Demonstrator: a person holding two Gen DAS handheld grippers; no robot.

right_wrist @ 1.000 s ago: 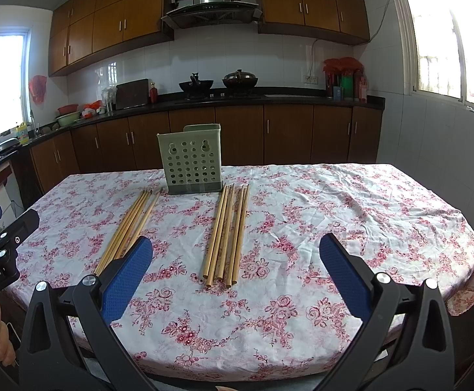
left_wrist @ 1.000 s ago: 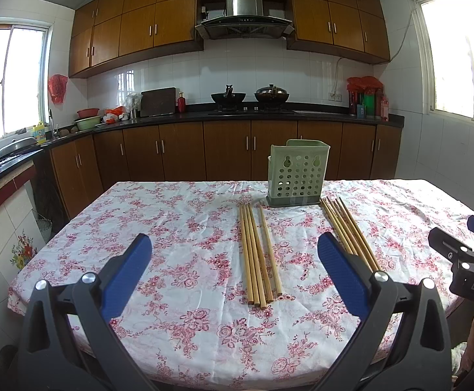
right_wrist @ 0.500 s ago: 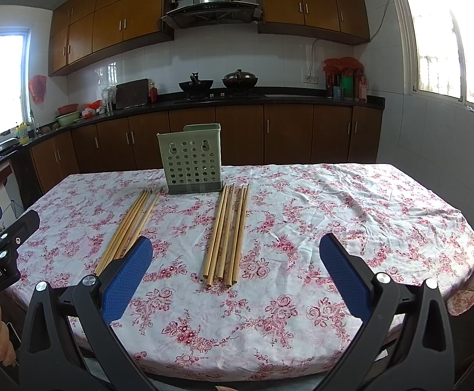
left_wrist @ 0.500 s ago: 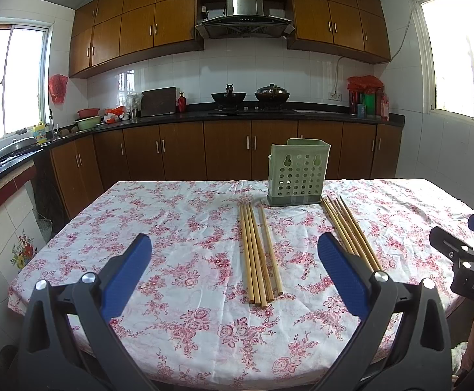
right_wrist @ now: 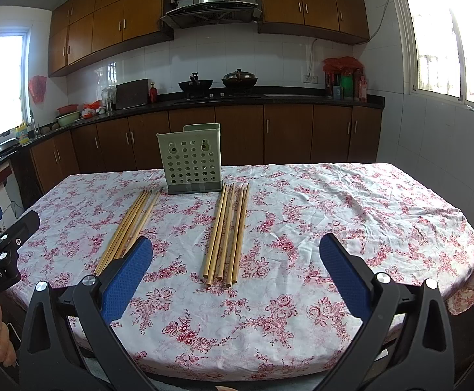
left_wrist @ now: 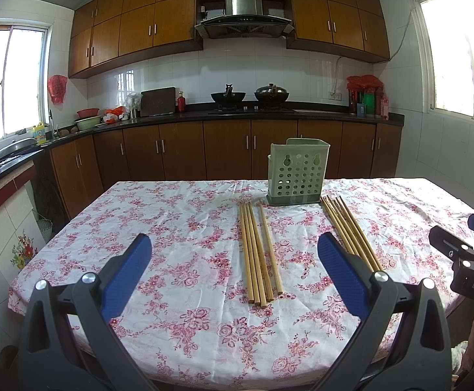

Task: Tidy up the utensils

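Both grippers idle, jaws wide apart, nothing held.
Left gripper [left_wrist: 233, 257] faces one chopstick bundle [left_wrist: 259, 254]; right gripper [right_wrist: 235, 255] faces the other [right_wrist: 225, 231], before the holder [right_wrist: 191, 167]. Advised: descend square, clamp mid-length.

Each gripper is built alike: the left gripper [left_wrist: 233, 272] and the right gripper [right_wrist: 235, 272] have matte black angular plastic arms with triangular cut-outs, round silver screw heads at the joints, and long fingers [left_wrist: 127, 273] faced with textured blue pads. At the right edge of the left wrist view, the other tool's black body bears white letters "DAS"; at the left edge of the right wrist view it reads "GenRobot.AI".
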